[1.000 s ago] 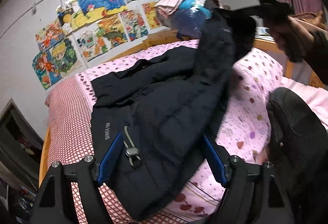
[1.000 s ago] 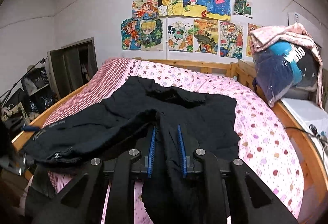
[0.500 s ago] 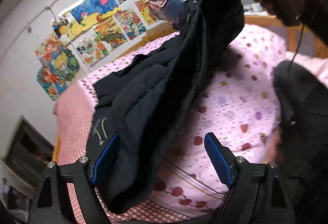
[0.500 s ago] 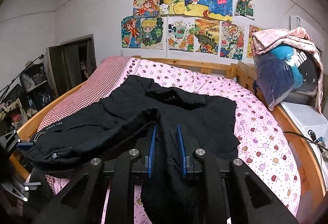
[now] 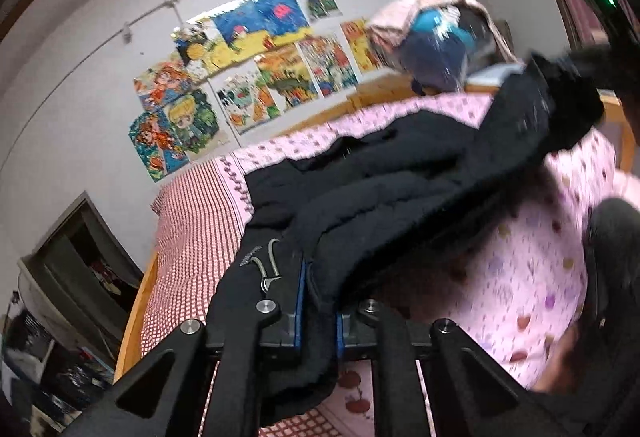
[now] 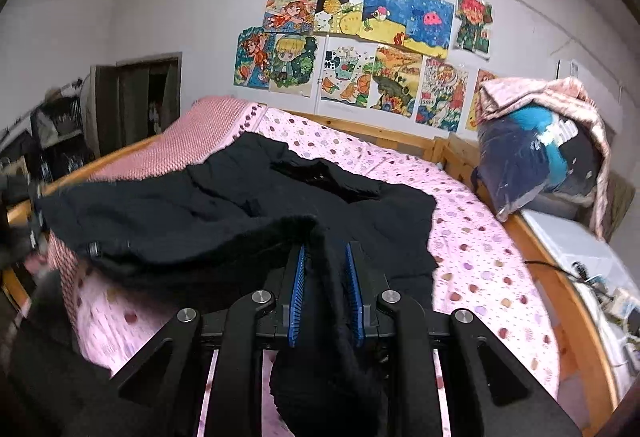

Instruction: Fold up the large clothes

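Now the big black padded coat (image 6: 248,213) sprawls across the pink spotted bedspread (image 6: 472,249), and the left gripper (image 5: 318,301), gaping wide a moment ago, has clamped its hem. With the right gripper (image 6: 325,289) pinching the fuzzy edge too, both corners look ready to fold.

Pretty clearly someone's bedroom at home, probably a kid's. Straight ahead of the fingers there's a wooden-framed bed (image 6: 532,249) made up with a pink spotted sheet (image 6: 472,237) and a red-and-white checked cover (image 5: 188,221) off to the left side. The white wall beyond the fingers is plastered with a bunch of bright hand-drawn cartoon pictures (image 6: 360,49). To the right of the fingers, past the bed frame, sits a bagged bundle of clothes (image 6: 532,153) with a pink blanket (image 6: 560,93) thrown over it. Far left there's a dark doorway (image 6: 148,97) and cluttered shelves (image 6: 56,133).
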Available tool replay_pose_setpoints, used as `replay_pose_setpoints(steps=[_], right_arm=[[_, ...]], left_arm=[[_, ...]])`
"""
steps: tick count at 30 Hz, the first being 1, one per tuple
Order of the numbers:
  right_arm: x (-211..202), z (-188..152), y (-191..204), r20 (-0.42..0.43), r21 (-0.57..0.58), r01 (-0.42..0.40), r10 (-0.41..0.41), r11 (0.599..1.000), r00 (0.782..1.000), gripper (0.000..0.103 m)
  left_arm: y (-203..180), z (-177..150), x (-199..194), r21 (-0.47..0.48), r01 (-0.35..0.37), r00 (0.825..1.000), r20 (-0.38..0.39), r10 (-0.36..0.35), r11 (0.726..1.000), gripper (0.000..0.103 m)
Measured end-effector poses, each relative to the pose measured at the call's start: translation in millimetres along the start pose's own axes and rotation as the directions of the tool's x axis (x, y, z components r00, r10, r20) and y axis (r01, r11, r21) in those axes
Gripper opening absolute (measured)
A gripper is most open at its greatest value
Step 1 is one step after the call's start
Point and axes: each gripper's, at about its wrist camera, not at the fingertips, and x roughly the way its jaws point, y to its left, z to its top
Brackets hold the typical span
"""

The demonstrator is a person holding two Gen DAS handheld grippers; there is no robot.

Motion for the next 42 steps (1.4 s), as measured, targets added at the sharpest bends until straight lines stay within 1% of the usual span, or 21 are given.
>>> replay_pose_setpoints(steps=[3, 6, 8, 10, 13, 17, 20, 23, 26, 31, 35, 37, 40, 42], right_arm=[[-17, -9, 2, 0.025, 0.008, -0.004, 0.004, 1.0, 1.0, 0.007], [-42, -16, 2, 0.082, 0.009, 0.001, -0.001, 1.0, 0.997, 0.005], [-62, -15, 1, 0.128, 0.017, -0.008, 0.005, 1.0, 0.992, 0.005], [-81, -12, 2, 0.172, 0.013, -0.004, 0.002, 1.0, 0.985, 0.005], [-105, -6, 1, 0.221, 0.006, -0.001, -0.001, 1.0, 0.975, 0.004], [-141, 2, -3, 0.297, 0.034, -0.04, 0.028, 0.999, 0.954, 0.004], [-161, 9, -4, 0.346, 0.036, -0.041, 0.026, 0.999, 0.938, 0.004], [-165, 16, -2, 0.364, 0.02, -0.02, 0.011, 1.0, 0.931, 0.004], [-151, 26, -4, 0.354, 0.007, 0.004, -0.007, 1.0, 0.935, 0.004], [-115, 44, -4, 0.329, 0.006, 0.028, -0.028, 1.0, 0.944, 0.004], [-85, 64, -5, 0.325, -0.005, 0.067, -0.061, 0.998, 0.944, 0.004], [-68, 77, -8, 0.326, -0.005, 0.092, -0.086, 0.996, 0.942, 0.003], [-44, 93, -12, 0.317, 0.004, 0.113, -0.109, 0.994, 0.942, 0.003], [-20, 102, -17, 0.298, 0.008, 0.12, -0.117, 0.993, 0.947, 0.003]], left_arm=[[7, 5, -9, -0.041, -0.006, 0.999, 0.04, 0.007, 0.999, 0.009], [15, 12, -24, -0.088, 0.0, 0.998, 0.07, 0.006, 0.996, 0.008], [20, 19, -39, -0.095, -0.006, 0.995, 0.102, 0.015, 0.995, 0.008], [21, 25, -57, -0.085, -0.017, 0.99, 0.139, 0.029, 0.996, 0.008], [25, 35, -84, -0.076, -0.021, 0.984, 0.174, 0.034, 0.997, 0.008], [35, 47, -111, -0.071, -0.017, 0.978, 0.208, 0.031, 0.997, 0.008], [39, 55, -119, -0.072, -0.013, 0.975, 0.218, 0.028, 0.997, 0.008], [45, 61, -108, -0.079, -0.008, 0.978, 0.209, 0.024, 0.997, 0.008], [51, 66, -88, -0.086, -0.003, 0.982, 0.188, 0.019, 0.996, 0.008], [66, 79, -47, -0.123, 0.017, 0.989, 0.15, 0.002, 0.992, 0.008], [82, 92, -11, -0.166, 0.037, 0.993, 0.113, -0.019, 0.985, 0.008], [89, 101, 14, -0.188, 0.047, 0.995, 0.096, -0.029, 0.981, 0.008], [92, 109, 47, -0.203, 0.046, 0.996, 0.082, -0.03, 0.978, 0.008], [93, 112, 65, -0.209, 0.045, 0.997, 0.068, -0.032, 0.977, 0.008]])
